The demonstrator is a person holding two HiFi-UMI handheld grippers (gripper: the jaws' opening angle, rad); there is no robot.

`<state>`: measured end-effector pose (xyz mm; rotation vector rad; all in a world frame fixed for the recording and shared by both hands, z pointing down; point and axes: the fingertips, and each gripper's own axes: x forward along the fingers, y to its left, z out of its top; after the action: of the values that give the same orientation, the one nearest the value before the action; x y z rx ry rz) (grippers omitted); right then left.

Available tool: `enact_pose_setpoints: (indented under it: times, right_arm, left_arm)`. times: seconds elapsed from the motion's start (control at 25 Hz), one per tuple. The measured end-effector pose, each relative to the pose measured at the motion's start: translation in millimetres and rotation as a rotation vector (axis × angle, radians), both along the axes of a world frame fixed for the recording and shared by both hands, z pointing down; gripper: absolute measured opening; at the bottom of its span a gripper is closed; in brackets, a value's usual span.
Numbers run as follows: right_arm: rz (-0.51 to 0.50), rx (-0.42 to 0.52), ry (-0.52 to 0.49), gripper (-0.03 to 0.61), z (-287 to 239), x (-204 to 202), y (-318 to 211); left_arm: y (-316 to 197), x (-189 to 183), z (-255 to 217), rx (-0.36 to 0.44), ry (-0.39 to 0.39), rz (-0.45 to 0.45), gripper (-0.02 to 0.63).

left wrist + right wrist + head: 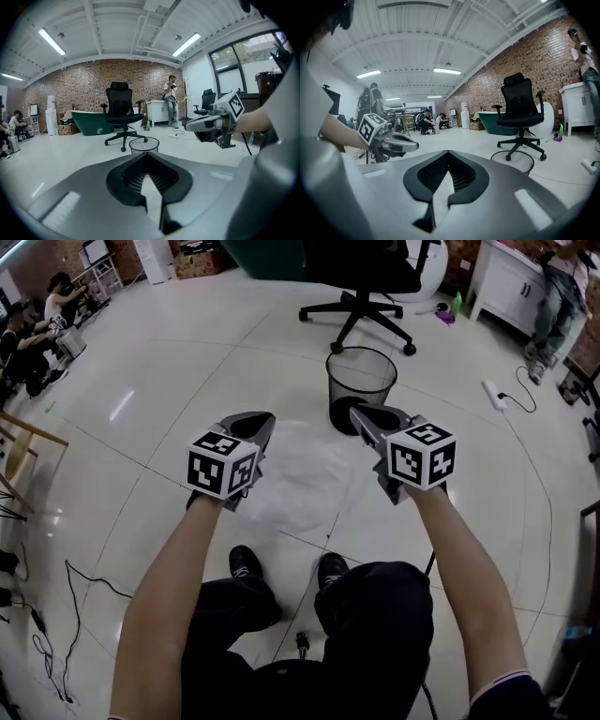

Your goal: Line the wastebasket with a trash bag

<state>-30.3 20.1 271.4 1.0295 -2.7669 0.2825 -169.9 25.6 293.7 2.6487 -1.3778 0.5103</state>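
Your left gripper (262,420), right gripper (357,412): matt grey plastic shells; black ribbed pads (133,177). Marker cube (223,463) on each: matt, black-and-white print. Trash bag (305,474) between them: thin translucent white plastic film, crinkled, faint sheen. Wastebasket (361,378), 12 o'clock from bag: black wire mesh, metal by look, matt. Floor (169,399) under you: large pale tiles, smooth, glossy, mirroring lights. Office chair (361,296), 12 o'clock beyond wastebasket: black plastic base, slight sheen. Brick wall (84,89) facing left gripper: rough, matt.

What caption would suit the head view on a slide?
A clear trash bag held between the left gripper and right gripper, near the wire wastebasket.
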Motion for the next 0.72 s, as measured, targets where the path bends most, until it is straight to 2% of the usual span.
enact_pose_setpoints:
  times: [0.16, 0.36, 0.56, 0.72]
  right_arm:
    - [0.033, -0.005, 0.041, 0.002, 39, 11, -22]
    - [0.087, -0.056, 0.009, 0.002, 80, 23, -48]
    - [0.145, -0.104, 0.019, 0.002, 125, 44, -64]
    - [0.174, -0.136, 0.067, 0.002, 160, 63, -80]
  left_arm:
    - [-27, 12, 16, -0.004, -0.013, 0.040, 0.012]
    - [-54, 14, 46, -0.040, -0.061, 0.072, 0.012]
    - [-74, 15, 88, -0.082, -0.087, 0.081, 0.012]
    - [-93, 12, 128, -0.134, -0.113, 0.087, 0.012]
